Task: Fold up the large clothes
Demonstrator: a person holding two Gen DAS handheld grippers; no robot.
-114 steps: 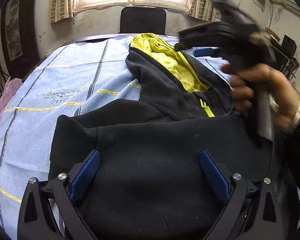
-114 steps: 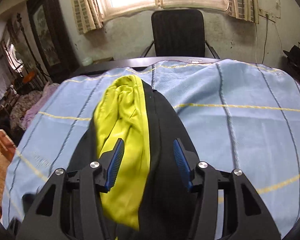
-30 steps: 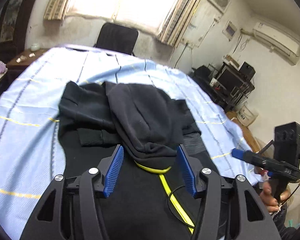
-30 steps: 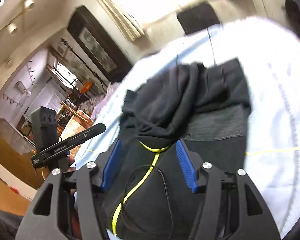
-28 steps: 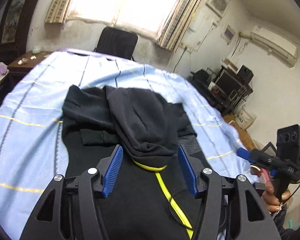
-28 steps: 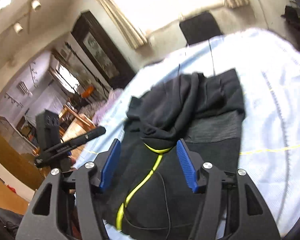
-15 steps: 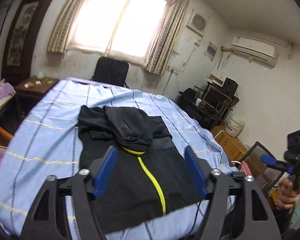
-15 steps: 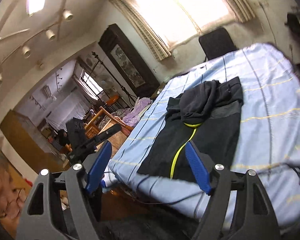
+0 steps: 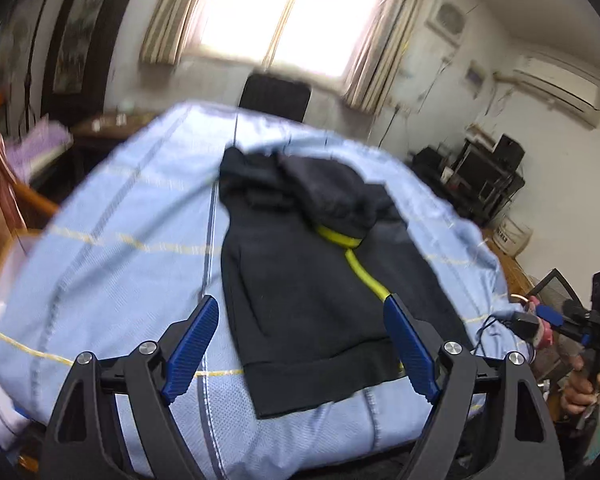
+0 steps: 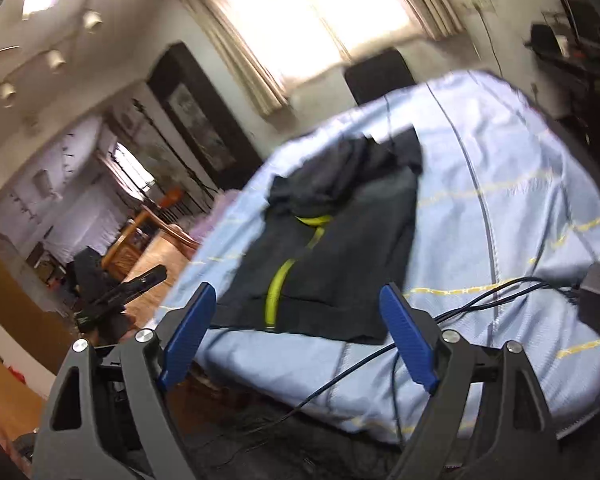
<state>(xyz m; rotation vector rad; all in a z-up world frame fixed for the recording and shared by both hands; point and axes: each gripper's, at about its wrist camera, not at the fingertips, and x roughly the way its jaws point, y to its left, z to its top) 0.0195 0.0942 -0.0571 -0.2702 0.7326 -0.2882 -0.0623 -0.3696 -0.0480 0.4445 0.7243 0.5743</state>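
We see the black hoodie [image 9: 300,280] flat on the table's blue cloth [image 9: 112,272], long axis running near edge to far edge, hem at the near edge, hood folded toward us over the yellow zipper [image 9: 364,276]. Left gripper [image 9: 300,344] and right gripper [image 10: 296,332] both spread wide, holding nothing, off the table. Window [image 9: 288,12] and chair [image 9: 275,96] behind. Both views motion-blurred.
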